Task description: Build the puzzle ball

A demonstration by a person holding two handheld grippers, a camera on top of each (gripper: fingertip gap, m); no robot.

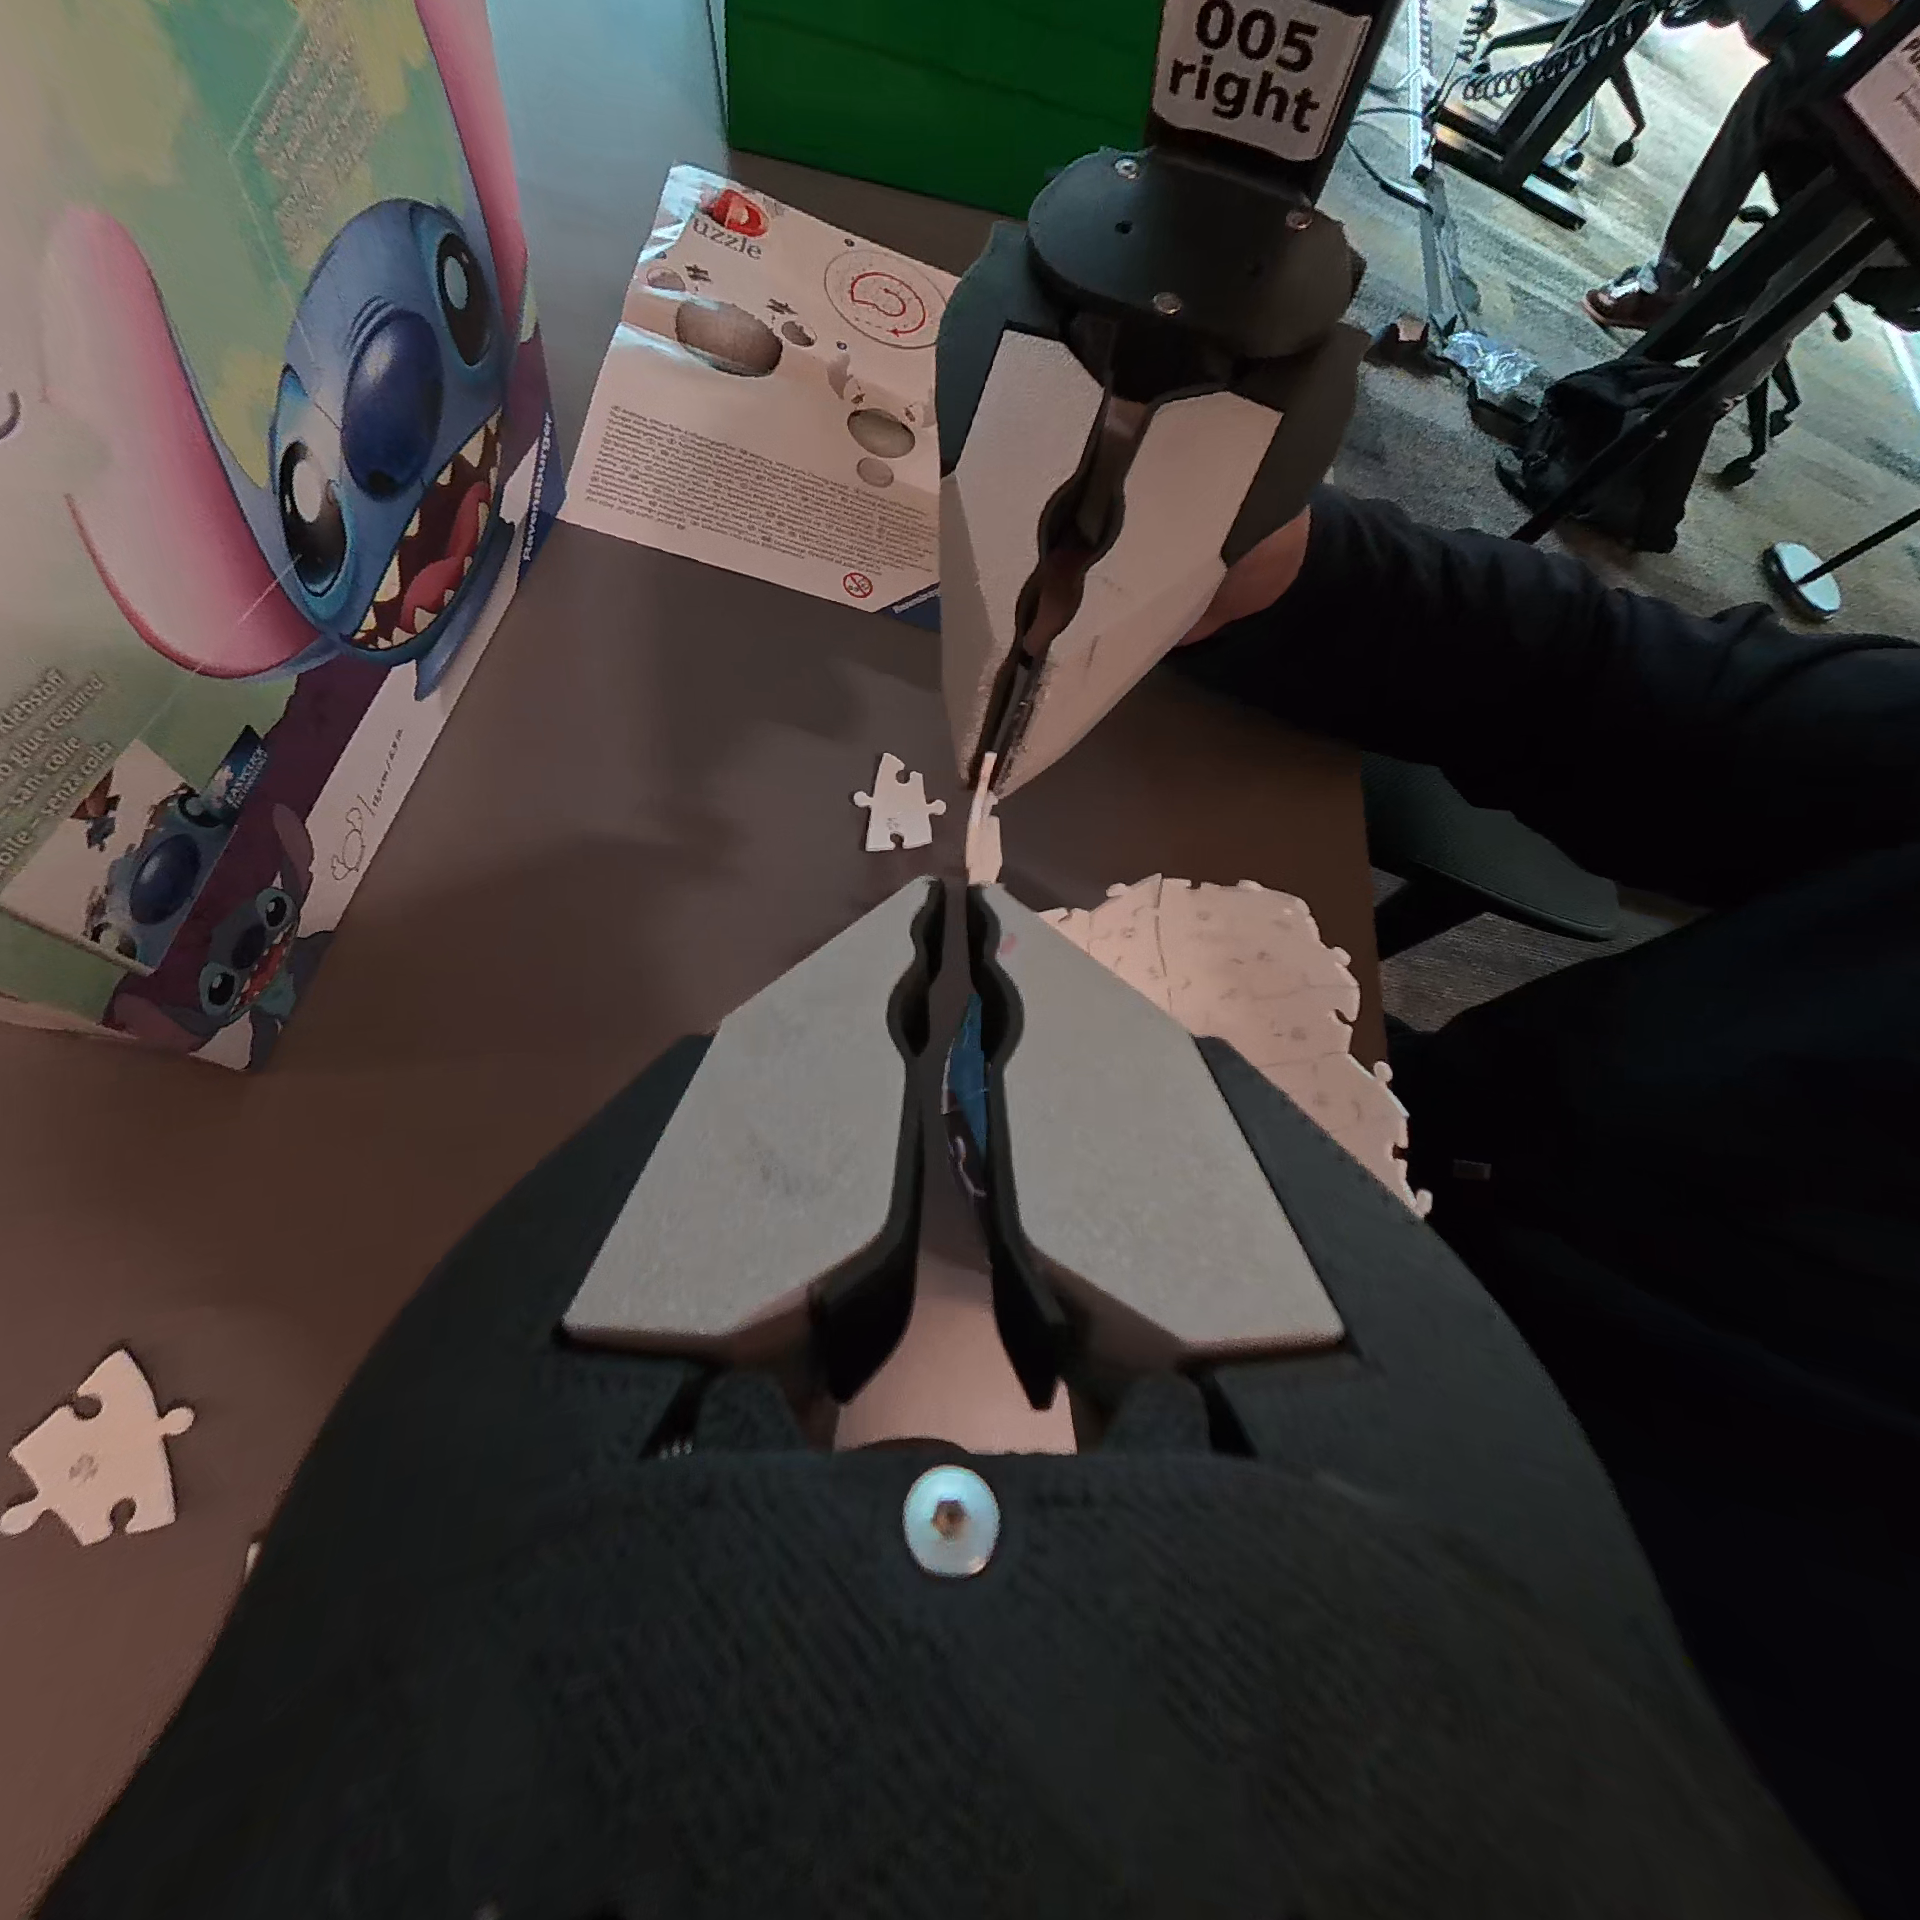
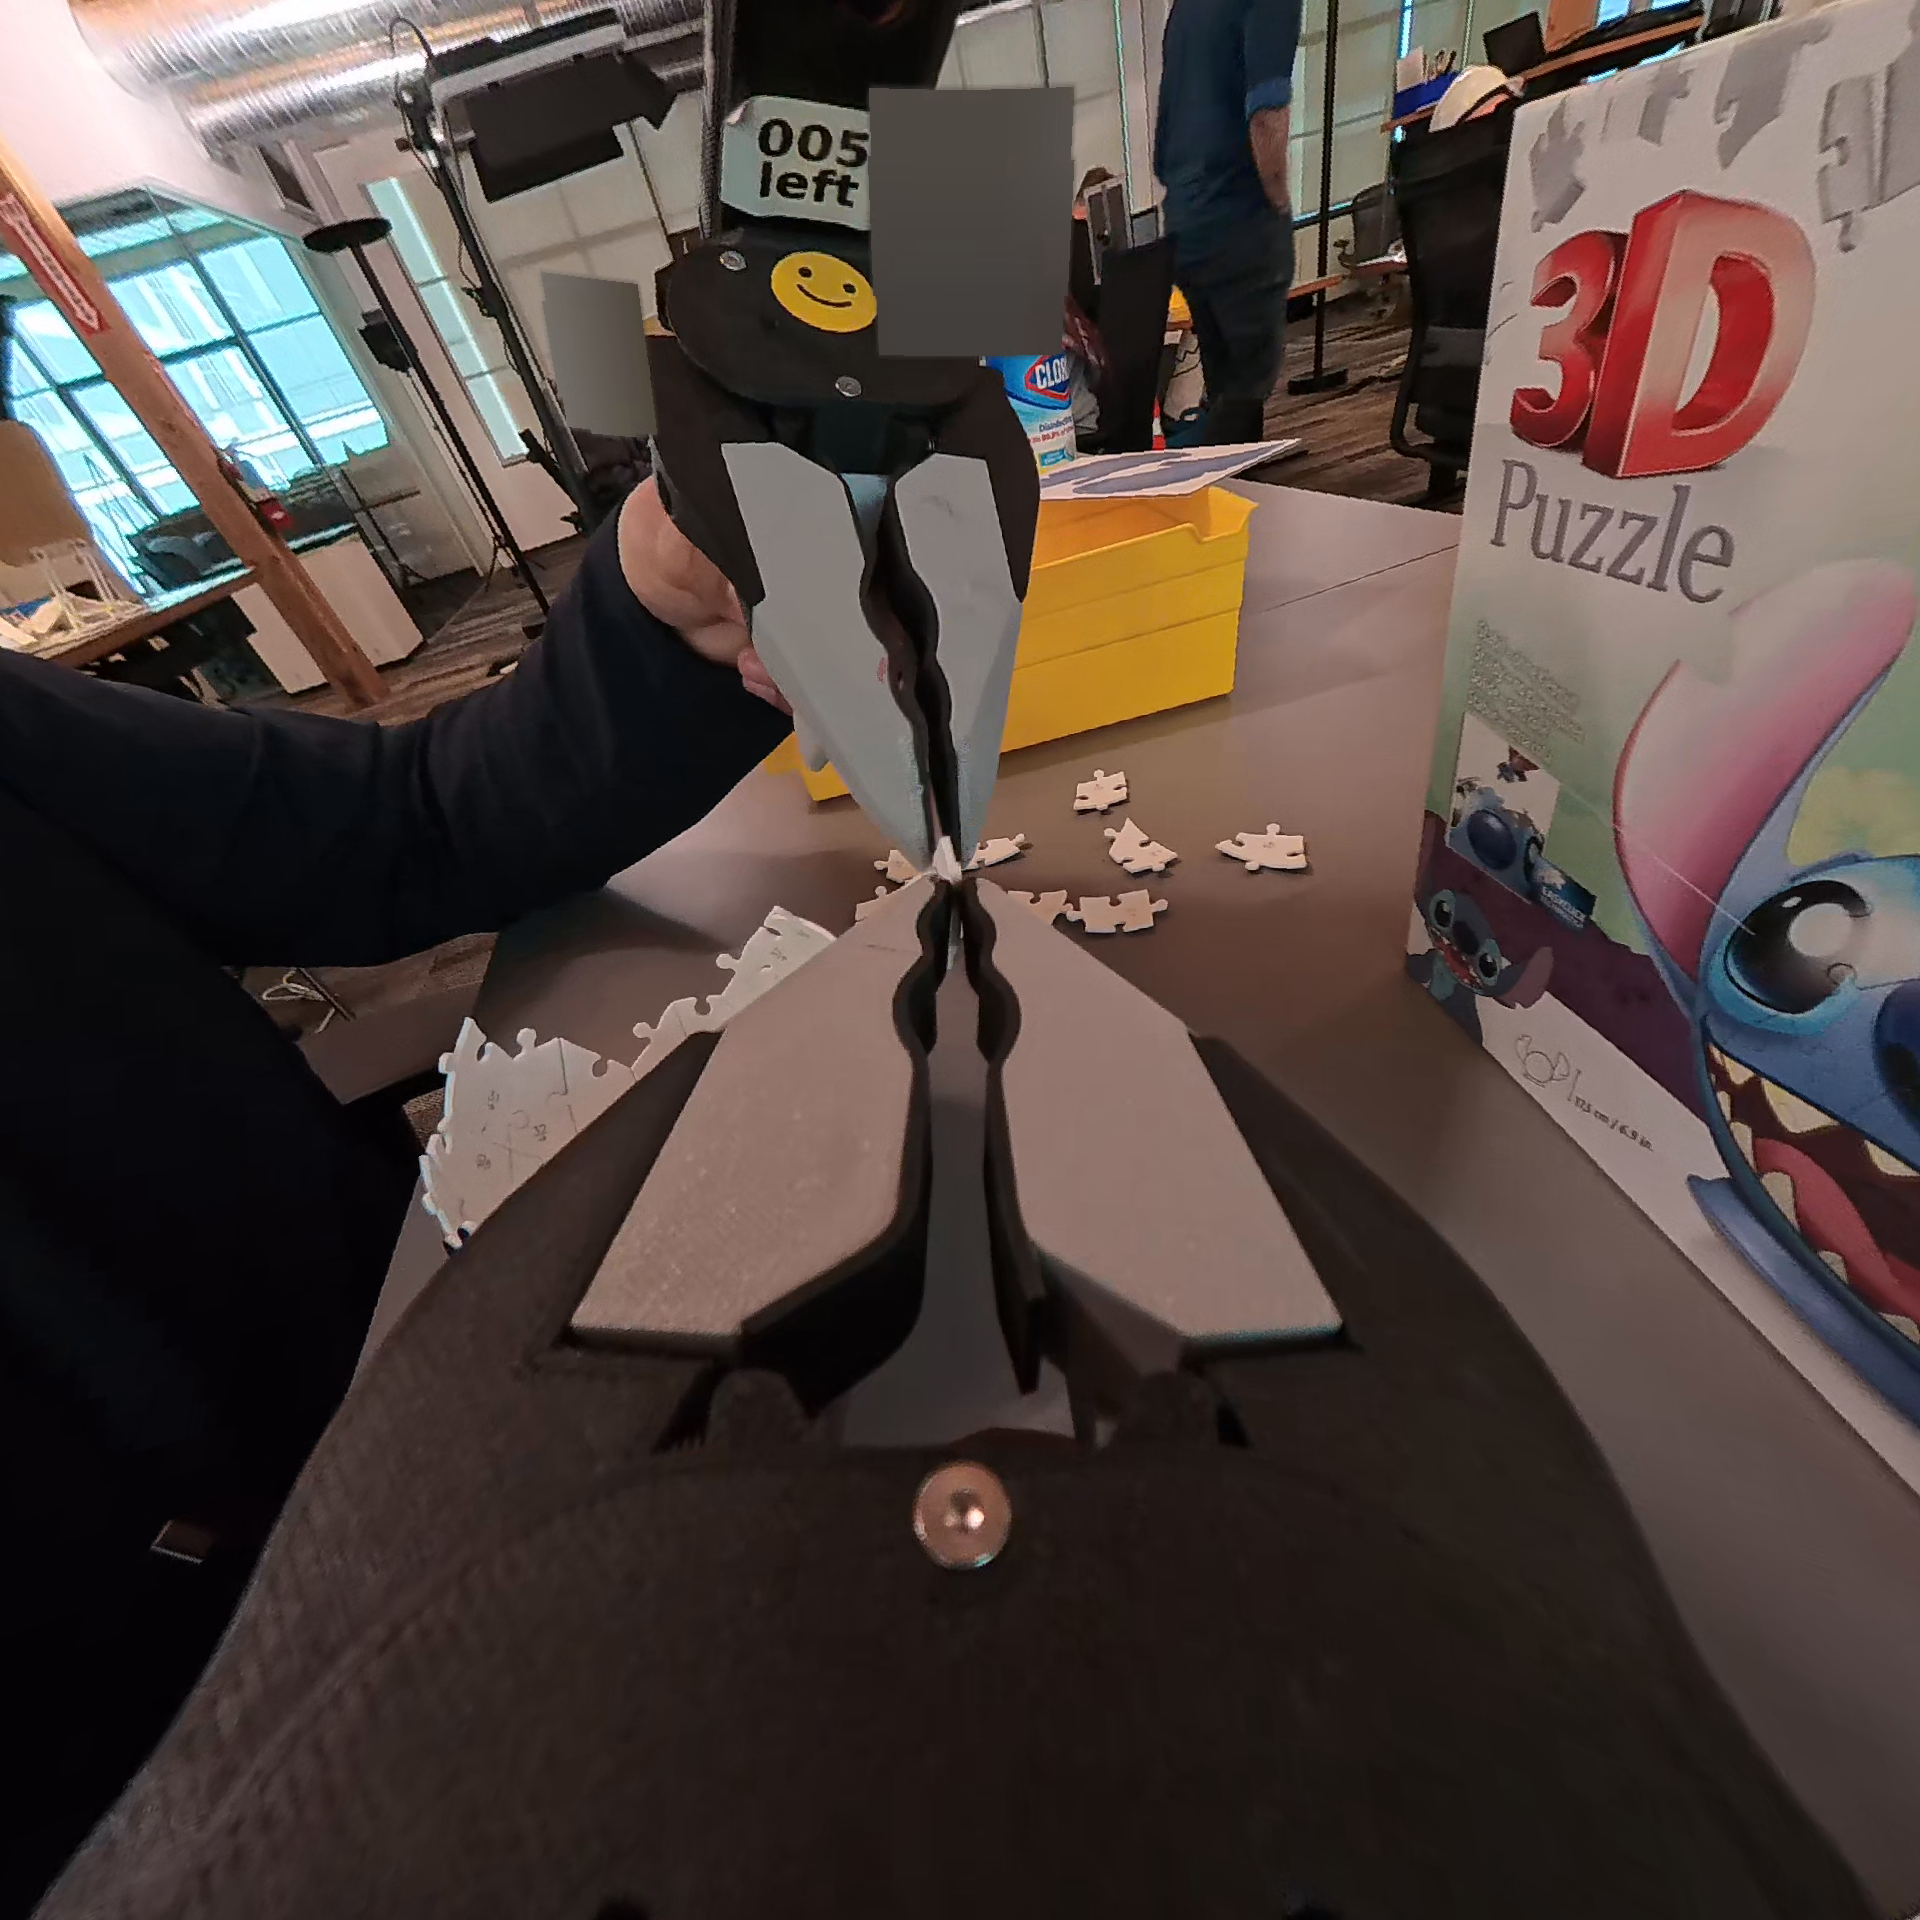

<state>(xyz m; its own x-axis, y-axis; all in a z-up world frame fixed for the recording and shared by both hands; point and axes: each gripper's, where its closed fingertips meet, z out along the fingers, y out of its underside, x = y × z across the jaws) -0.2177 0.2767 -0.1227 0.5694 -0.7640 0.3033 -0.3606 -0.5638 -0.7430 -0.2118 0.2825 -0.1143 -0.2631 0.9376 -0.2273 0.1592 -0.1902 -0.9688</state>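
My left gripper (image 1: 956, 888) is shut on a puzzle piece (image 1: 966, 1039) held edge-on, its blue print showing between the fingers. My right gripper (image 1: 992, 779) comes down from the top, shut on a white-backed puzzle piece (image 1: 983, 826). The two grippers are tip to tip above the table and the pieces touch; I cannot tell if they are locked together. In the right wrist view my right gripper (image 2: 954, 906) meets the left gripper (image 2: 945, 847) at the white piece (image 2: 948, 862). A partly built curved puzzle shell (image 1: 1226, 966) lies white side up by the table edge, and also shows in the right wrist view (image 2: 540, 1101).
The puzzle box (image 1: 260, 520) stands on the brown table, with an instruction sheet (image 1: 748, 416) and a green box (image 1: 935, 83) beyond it. Loose pieces lie nearby (image 1: 896, 805), (image 1: 94, 1455), and several more (image 2: 1122, 842). Stacked yellow trays (image 2: 1132, 613) sit further back. A person stands far off. Less than 4 cm separates the two grippers' tips. Left tips and right tips are each some 10 cm from the partly built curved puzzle shell (image 1: 1226, 966).
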